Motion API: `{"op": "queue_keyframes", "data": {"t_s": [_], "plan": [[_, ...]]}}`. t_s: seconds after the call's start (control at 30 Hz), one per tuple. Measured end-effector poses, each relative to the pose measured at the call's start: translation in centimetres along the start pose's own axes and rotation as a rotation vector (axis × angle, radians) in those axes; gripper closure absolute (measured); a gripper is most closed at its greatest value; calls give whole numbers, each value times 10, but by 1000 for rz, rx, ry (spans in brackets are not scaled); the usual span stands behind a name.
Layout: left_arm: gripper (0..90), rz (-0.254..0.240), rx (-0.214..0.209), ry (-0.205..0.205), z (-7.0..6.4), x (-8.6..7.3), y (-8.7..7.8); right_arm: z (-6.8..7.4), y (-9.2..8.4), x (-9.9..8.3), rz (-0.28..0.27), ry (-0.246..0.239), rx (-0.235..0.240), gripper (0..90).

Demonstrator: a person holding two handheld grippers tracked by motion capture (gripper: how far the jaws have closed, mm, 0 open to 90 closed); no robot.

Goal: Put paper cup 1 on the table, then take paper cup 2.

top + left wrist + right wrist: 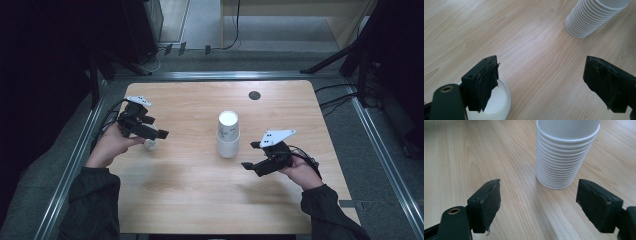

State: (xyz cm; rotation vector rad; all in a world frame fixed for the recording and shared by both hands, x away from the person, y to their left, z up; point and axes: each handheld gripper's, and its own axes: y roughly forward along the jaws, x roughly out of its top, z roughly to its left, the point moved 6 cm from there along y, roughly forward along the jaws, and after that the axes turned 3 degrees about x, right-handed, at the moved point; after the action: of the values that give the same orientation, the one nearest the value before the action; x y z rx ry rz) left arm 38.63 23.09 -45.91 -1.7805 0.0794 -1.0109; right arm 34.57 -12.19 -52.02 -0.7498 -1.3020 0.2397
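Both grippers, left point(150, 131) and right point(254, 156), stood open and empty; single cup point(496, 105) apparently released left of the stack point(228, 134); next grab needed a square approach.

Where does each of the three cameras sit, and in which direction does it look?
High view: above the table, looking down; both forearms, left gripper, right gripper.
Left gripper view: behind its open jaws, over a single cup.
Right gripper view: behind its open jaws, facing the cup stack.
Shared: the cup stack, in all three.
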Motion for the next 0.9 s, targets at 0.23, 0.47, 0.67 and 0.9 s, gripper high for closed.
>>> {"op": "queue_keyframes", "data": {"t_s": [0.23, 0.47, 0.67, 0.9], "plan": [[129, -9, -12, 32, -15, 5, 2, -3, -1, 2, -14, 27, -17, 190], [131, -43, -85, 64, -35, 9, 5, -3, -6, 7, -3, 63, 4, 147], [132, -35, -95, 107, -51, 12, 14, -6, -10, 11, 7, 60, -6, 140], [133, -35, -121, 149, -74, 13, 27, -11, -12, 16, 5, 67, -5, 144]]}}
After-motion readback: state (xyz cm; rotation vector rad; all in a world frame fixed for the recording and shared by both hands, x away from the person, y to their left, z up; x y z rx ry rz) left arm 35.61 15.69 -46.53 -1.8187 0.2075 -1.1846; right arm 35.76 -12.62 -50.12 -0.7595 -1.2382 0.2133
